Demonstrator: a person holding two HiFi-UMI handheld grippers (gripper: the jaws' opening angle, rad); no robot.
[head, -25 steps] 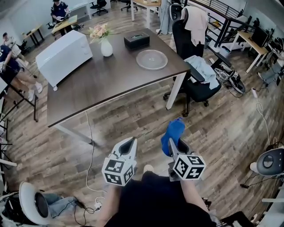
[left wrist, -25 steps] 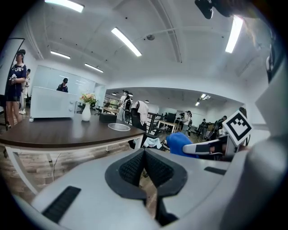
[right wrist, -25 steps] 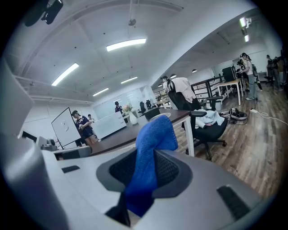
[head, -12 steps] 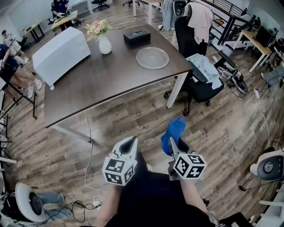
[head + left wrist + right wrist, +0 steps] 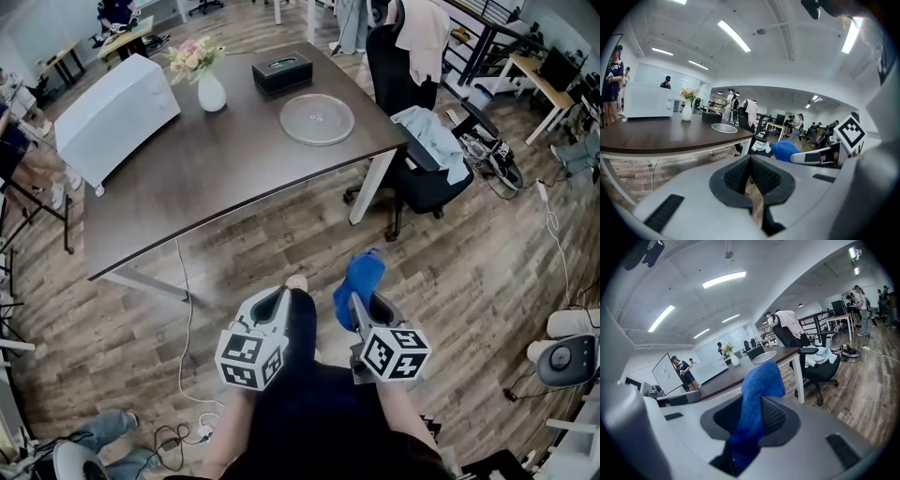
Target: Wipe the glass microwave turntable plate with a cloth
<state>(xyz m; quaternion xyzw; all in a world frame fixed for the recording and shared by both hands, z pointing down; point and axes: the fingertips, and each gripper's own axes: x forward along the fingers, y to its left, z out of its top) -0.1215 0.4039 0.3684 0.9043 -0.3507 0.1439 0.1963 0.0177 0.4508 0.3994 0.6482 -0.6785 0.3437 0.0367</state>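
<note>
right tongs [image 5: 353, 302] clamp the cloth [image 5: 362, 277], plate [image 5: 317, 119] well apart.

The left claw [image 5: 278, 294] sits just left of the right claw [image 5: 357, 302], both over the floor. The cloth [image 5: 362, 275] is pinched between the right claw's jaws and sticks out ahead of them. The table [image 5: 216, 173] stands well ahead of both claws. On it, the plate [image 5: 317, 119] lies ahead of the right claw, with the box [image 5: 282, 71] behind it. The vase [image 5: 212, 94] is left of the box, and the microwave [image 5: 117, 117] sits far left of the left claw. A chair [image 5: 417, 173] stands right of the table.
</note>
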